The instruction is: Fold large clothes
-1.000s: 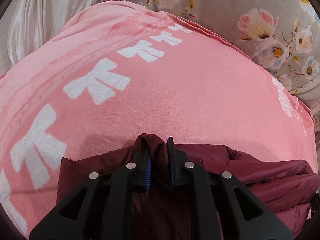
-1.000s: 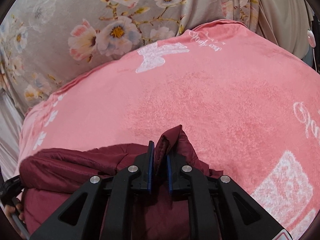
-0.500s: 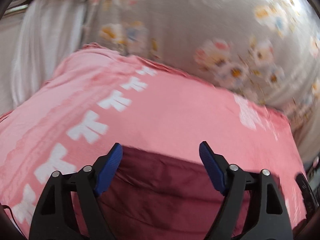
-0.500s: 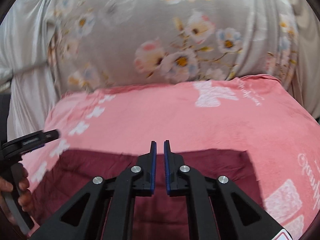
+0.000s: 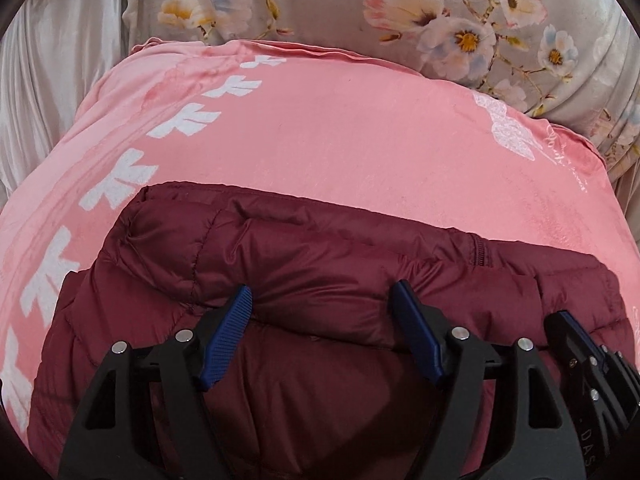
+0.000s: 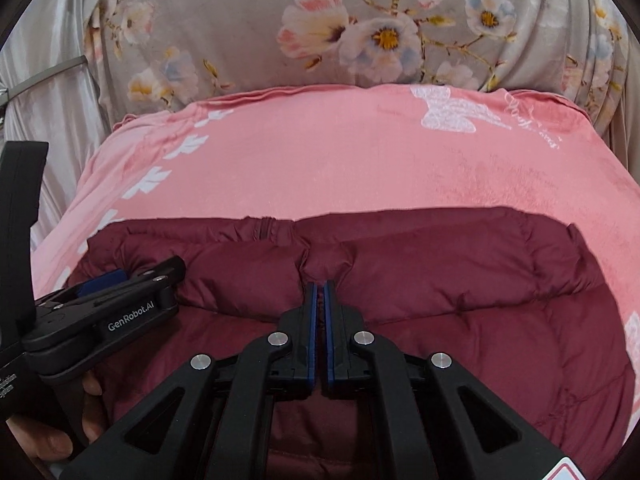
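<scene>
Because the maroon puffer jacket (image 6: 400,280) is quilted and air-filled, I judge it light but bulky, soft, springy, and slick on its shiny shell; a fold will likely try to puff open unless pressed flat.

Location: the jacket lies across the lower half of both views, on a pink blanket (image 5: 340,128) with white bow prints running down the left side. Behind the blanket, along the top of the frame, hangs a grey floral cloth (image 6: 360,32).

Left gripper (image 5: 322,320): jaws spread wide, blue pads apart, holding nothing. It sits low over a rolled fold of the jacket at lower centre of its view. In the right wrist view it appears at lower left.

Right gripper (image 6: 320,300): jaws almost together, a narrow slit between the blue pads. The tips sit right at a pinched pucker of maroon fabric at frame centre; whether cloth is actually clamped in the slit I cannot tell.

Handling notes (judgement):
- Take hold at stitched seams or the thick rolled edge, where the slippery shell bunches and gives the pads purchase.
- A zipper line (image 5: 479,250) shows at right of centre in the left view; avoid pinching on it.
- Two well-spaced grips along one edge should keep the fold straight.
</scene>
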Motion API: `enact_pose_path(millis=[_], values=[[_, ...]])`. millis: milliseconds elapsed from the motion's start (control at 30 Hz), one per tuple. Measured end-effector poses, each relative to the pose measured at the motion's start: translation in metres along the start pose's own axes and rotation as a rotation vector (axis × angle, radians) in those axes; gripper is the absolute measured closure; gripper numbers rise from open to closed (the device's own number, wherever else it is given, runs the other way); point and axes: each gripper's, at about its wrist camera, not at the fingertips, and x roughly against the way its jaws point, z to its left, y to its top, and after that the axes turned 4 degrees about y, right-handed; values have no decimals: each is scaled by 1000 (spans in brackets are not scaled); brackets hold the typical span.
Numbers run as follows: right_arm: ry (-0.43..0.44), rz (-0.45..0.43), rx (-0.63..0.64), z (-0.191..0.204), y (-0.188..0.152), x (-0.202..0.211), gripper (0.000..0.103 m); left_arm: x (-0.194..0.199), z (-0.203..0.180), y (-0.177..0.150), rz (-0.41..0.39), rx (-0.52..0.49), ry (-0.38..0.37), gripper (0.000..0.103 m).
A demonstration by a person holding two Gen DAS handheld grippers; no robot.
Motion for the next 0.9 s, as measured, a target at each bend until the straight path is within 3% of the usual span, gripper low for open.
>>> enact_pose_path(millis=[367,900], values=[[-5,73,-16,-4,-11,-23,103,-11,-9,-11,-10,-28,46,30],[-34,84,3,-3,-13,-29,103,-19,-16,-16,-14,-50,87,29]])
